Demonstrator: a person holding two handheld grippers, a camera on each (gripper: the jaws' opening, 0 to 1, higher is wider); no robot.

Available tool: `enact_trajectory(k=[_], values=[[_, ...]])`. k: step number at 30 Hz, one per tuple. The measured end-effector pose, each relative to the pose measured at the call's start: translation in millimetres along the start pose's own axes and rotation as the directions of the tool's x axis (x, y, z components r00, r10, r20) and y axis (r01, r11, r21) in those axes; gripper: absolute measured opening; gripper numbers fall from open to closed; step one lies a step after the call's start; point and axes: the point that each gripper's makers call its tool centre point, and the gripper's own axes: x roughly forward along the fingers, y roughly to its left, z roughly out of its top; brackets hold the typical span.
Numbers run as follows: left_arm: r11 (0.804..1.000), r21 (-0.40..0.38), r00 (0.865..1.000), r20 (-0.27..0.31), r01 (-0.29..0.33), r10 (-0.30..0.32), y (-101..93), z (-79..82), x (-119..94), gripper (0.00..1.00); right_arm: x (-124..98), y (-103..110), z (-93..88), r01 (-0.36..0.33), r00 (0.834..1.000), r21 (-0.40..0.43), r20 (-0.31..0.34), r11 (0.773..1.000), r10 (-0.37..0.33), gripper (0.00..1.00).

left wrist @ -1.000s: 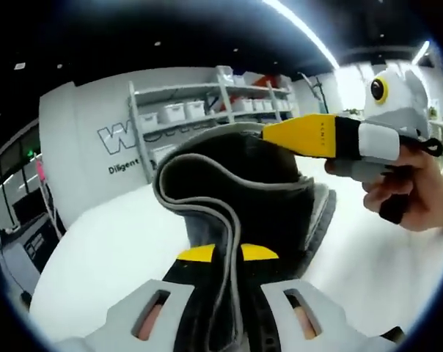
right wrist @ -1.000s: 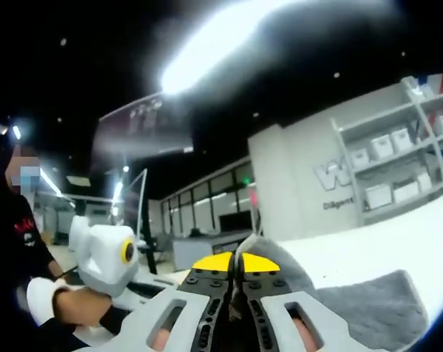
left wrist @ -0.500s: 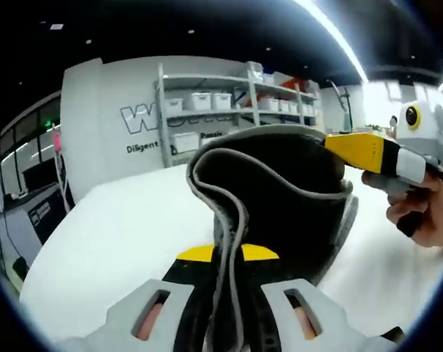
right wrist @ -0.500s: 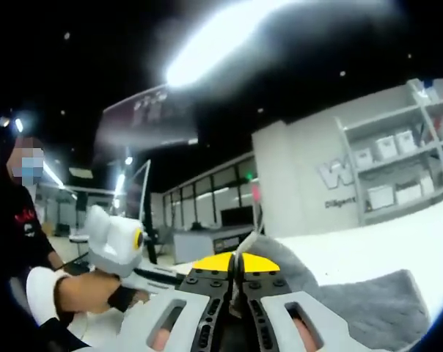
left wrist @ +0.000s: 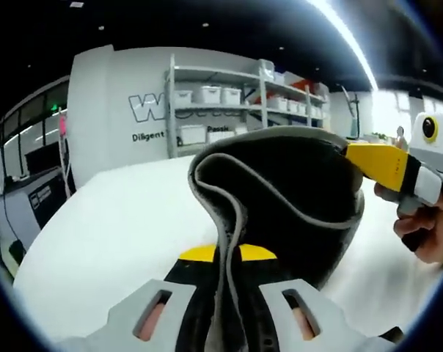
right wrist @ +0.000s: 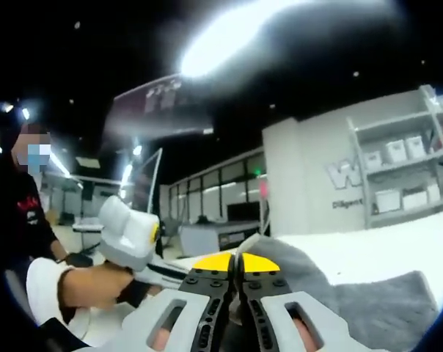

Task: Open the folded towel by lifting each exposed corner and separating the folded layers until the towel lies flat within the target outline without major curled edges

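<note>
The room is a big hall with a dark ceiling, long strip lights overhead and a white wall (left wrist: 119, 88) carrying large lettering. Against that wall stands one open shelving rack (left wrist: 229, 103) with a row of white bins on its shelves; I cannot count the bins surely. Below it spreads one wide white counter (left wrist: 111, 242), bare and bright on the stretch that shows.

One grey towel (left wrist: 280, 198) is held up off the counter in a loose loop, its pale edge curling round a dark hollow. In the right gripper view a further part of it lies spread on the counter at lower right.

Two grippers hold it. The left gripper (left wrist: 227, 257) has its yellow-tipped jaws pinched narrow on the towel's doubled edge. The right gripper (right wrist: 236, 264) has its jaws closed tight on a raised fold of cloth. In the left gripper view the right gripper comes in from the right, a person's hand (left wrist: 427, 235) round its handle.
</note>
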Motion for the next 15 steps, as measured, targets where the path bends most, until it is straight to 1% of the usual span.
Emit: enact_trajectory(k=[5,11,15], values=[[1.0,-0.014,1.0,-0.004,0.004,-0.004,0.7,-1.6,-1,0.08,5,6,-5.7,-0.008,1.0,-0.001,-0.01,1.0,0.008,0.0],[0.997,-0.075,1.0,0.0,0.016,-0.016,3.9,-2.9,-5,0.07,10,15,-11.6,-0.024,0.999,-0.01,-0.022,1.0,0.024,0.0],[0.994,-0.104,1.0,0.002,0.023,-0.023,5.5,-2.9,-7,0.07,11,17,-13.8,-0.034,0.999,0.006,-0.028,0.999,0.034,0.0]])
